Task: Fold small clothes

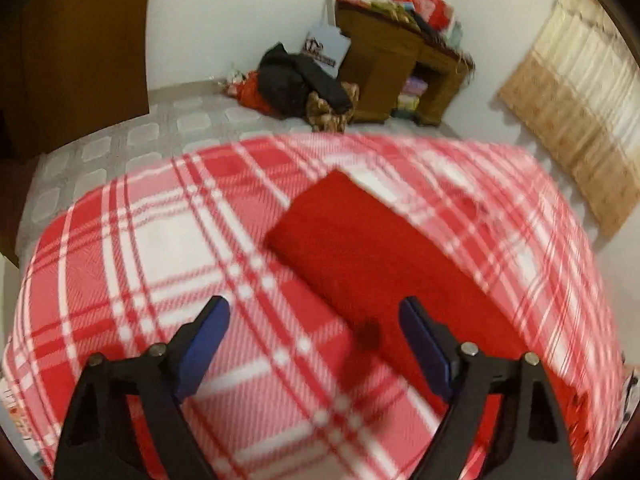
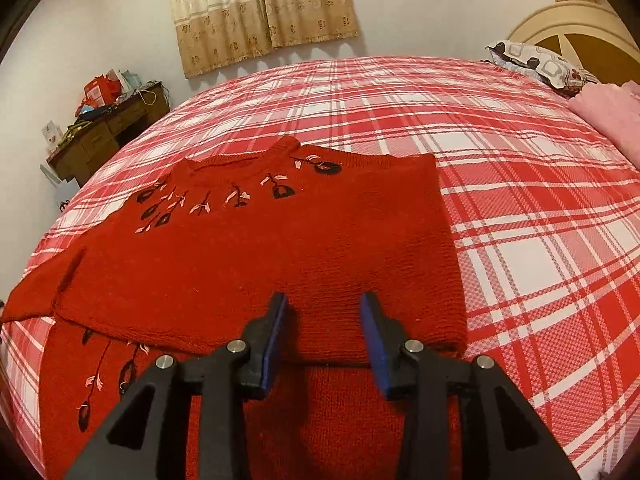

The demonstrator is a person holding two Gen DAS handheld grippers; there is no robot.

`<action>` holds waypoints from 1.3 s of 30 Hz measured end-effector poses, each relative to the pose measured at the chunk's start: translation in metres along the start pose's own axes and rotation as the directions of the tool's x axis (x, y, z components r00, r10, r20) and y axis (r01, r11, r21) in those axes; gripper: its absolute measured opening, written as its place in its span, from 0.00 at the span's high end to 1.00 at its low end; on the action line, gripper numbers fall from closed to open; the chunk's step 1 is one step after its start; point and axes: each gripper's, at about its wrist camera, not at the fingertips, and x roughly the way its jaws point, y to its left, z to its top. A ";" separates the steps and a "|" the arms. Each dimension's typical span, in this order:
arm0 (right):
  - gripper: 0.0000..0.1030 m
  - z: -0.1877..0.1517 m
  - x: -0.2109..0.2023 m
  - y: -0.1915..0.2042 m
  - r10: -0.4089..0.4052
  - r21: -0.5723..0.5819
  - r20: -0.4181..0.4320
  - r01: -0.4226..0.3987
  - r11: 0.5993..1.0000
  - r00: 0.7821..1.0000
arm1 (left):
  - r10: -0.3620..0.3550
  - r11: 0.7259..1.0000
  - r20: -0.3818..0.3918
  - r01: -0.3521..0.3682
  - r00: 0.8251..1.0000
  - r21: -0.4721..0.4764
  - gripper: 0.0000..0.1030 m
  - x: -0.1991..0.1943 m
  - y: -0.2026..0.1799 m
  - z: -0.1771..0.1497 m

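A red knitted sweater (image 2: pixel 280 248) with dark embroidered flowers lies on the red-and-white plaid bed cover (image 2: pixel 520 200). Its right sleeve is folded across the body; its left sleeve sticks out to the left. My right gripper (image 2: pixel 323 300) is open and empty, just above the folded part near the hem. In the blurred left wrist view, a red sleeve (image 1: pixel 360 248) stretches out ahead. My left gripper (image 1: pixel 314 306) is wide open and empty above the cover, its right finger over the sleeve.
A wooden desk (image 1: pixel 400 68) piled with items stands past the bed's foot, with a dark heap of clothes (image 1: pixel 296 80) and a white bag on the floor. Curtains (image 2: pixel 260 12) hang on the wall. A patterned pillow (image 2: pixel 536 62) and pink cloth (image 2: pixel 608 116) lie by the headboard.
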 end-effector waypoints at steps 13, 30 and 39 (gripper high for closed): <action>0.59 0.000 0.001 0.002 -0.006 -0.011 -0.002 0.006 1.000 1.000 | 0.137 0.983 0.102 -0.148 0.985 0.105 0.24 0.020 -0.034 -0.013; 0.59 -0.001 0.001 0.002 0.007 -0.003 0.001 -0.007 1.000 1.000 | -0.036 0.994 0.090 0.026 0.995 0.107 0.91 0.010 -0.031 -0.001; 0.59 0.000 0.001 0.002 0.008 -0.002 0.002 -0.008 1.000 1.000 | -0.219 0.933 0.209 0.143 0.953 0.329 0.91 -0.060 -0.115 -0.029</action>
